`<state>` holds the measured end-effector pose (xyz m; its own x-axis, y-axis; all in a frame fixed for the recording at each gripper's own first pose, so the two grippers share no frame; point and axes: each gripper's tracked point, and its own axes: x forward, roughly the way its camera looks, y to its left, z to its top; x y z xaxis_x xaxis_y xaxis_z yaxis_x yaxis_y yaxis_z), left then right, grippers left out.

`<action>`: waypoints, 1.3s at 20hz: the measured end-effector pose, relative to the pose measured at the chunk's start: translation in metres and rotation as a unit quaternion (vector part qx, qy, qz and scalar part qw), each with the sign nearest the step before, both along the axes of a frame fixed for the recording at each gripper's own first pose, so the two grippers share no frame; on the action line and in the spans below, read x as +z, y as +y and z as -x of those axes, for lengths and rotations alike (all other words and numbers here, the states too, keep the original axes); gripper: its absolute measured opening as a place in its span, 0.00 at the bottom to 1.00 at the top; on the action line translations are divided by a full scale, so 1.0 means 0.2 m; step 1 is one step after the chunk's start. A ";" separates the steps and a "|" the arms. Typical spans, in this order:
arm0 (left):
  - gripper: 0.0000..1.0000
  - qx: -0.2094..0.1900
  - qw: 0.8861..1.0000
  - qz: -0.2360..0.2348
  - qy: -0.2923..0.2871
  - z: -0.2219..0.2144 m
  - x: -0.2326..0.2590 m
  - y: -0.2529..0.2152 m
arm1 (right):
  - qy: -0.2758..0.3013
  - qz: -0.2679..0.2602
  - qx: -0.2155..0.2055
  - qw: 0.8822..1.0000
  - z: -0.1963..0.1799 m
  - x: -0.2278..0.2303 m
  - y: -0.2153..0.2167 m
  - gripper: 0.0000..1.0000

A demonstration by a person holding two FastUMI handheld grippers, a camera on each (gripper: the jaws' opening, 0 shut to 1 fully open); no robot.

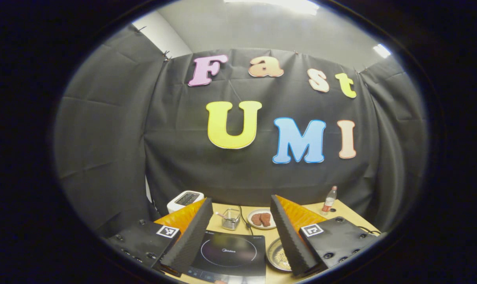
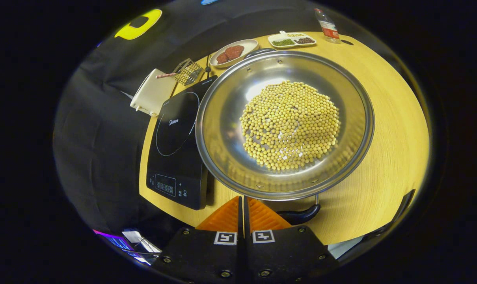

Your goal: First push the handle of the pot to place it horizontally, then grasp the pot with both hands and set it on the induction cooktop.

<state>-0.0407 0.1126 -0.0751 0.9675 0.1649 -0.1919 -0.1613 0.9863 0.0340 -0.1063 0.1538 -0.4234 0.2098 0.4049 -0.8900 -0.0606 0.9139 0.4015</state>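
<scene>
A wide steel pot (image 2: 222,118) holding a heap of yellow beans (image 2: 289,124) stands on the wooden table, just right of the black induction cooktop (image 2: 179,138). Its near black handle (image 2: 301,215) curves below the rim; the far handle (image 2: 258,50) shows at the back. My right gripper (image 2: 242,203) is shut, its tips against the pot's near rim just left of that handle, with nothing seen between the fingers. My left gripper (image 1: 241,199) stands open above the cooktop (image 1: 228,252), and the pot's edge (image 1: 278,254) peeks out beside its right finger.
Behind the cooktop sit a white toaster (image 2: 153,92), a small wire basket (image 2: 187,71), a plate of meat patties (image 2: 232,51), a divided dish of grains (image 2: 293,39) and a bottle (image 2: 327,25). The table's front edge (image 2: 175,213) runs close to my right gripper.
</scene>
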 end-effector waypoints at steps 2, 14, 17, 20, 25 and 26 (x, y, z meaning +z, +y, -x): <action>0.99 -0.006 1.000 0.000 0.000 -0.02 0.00 -0.03 | 0.000 0.000 -0.007 1.000 0.00 0.00 -0.03 0.00; 0.97 -0.036 0.999 0.002 0.005 -0.09 -0.04 -0.20 | -0.003 0.013 -0.044 0.999 -0.01 -0.01 -0.24 0.00; 0.96 -0.040 0.999 0.000 0.006 -0.09 -0.04 -0.24 | -0.004 0.014 -0.050 0.999 -0.02 -0.01 -0.30 0.00; 0.96 -0.040 0.999 0.000 0.009 -0.09 -0.06 -0.26 | -0.008 0.022 -0.054 0.998 -0.03 -0.01 -0.36 0.01; 0.95 -0.041 0.999 0.001 0.012 -0.10 -0.07 -0.31 | -0.010 0.025 -0.069 0.997 -0.06 -0.01 -0.45 0.00; 0.95 -0.042 0.999 0.001 0.012 -0.10 -0.08 -0.32 | -0.012 0.028 -0.070 0.997 -0.07 -0.02 -0.47 0.00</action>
<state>-0.0217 0.0488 -0.0902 0.9729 0.0834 -0.2158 -0.0776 0.9964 0.0353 -0.0925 0.0600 -0.4271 0.2821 0.3204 -0.9043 0.0610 0.9347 0.3502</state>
